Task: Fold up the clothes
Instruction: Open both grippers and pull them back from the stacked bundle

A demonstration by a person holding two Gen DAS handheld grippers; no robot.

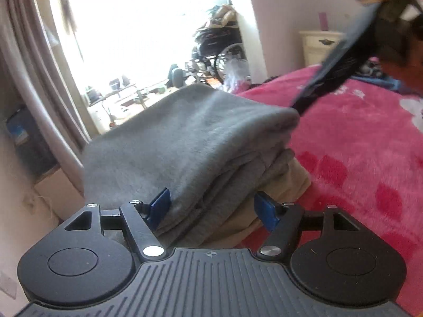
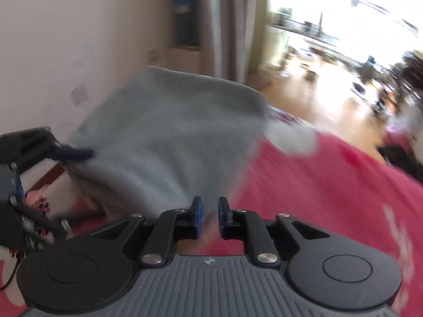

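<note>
A folded grey garment (image 1: pixel 190 142) lies on a beige one (image 1: pixel 290 182) at the edge of the bed. My left gripper (image 1: pixel 213 210) straddles this stack from the near side, shut on it, with one blue pad on the grey top and the other against the beige cloth. In the right wrist view the grey garment (image 2: pixel 164 137) is blurred, and the left gripper's upper finger (image 2: pixel 76 153) rests on its top at the left. My right gripper (image 2: pixel 210 216) hovers over the bed beside the stack, its jaws a narrow gap apart with nothing between them.
A pink fleece blanket (image 1: pixel 357 153) covers the bed to the right. A white bedside cabinet (image 1: pixel 317 45) stands against the far wall. Grey curtains (image 1: pixel 39 84) frame a bright opening with a bicycle and clutter (image 1: pixel 219 52). A dark blurred gripper body (image 1: pixel 351 42) crosses the upper right.
</note>
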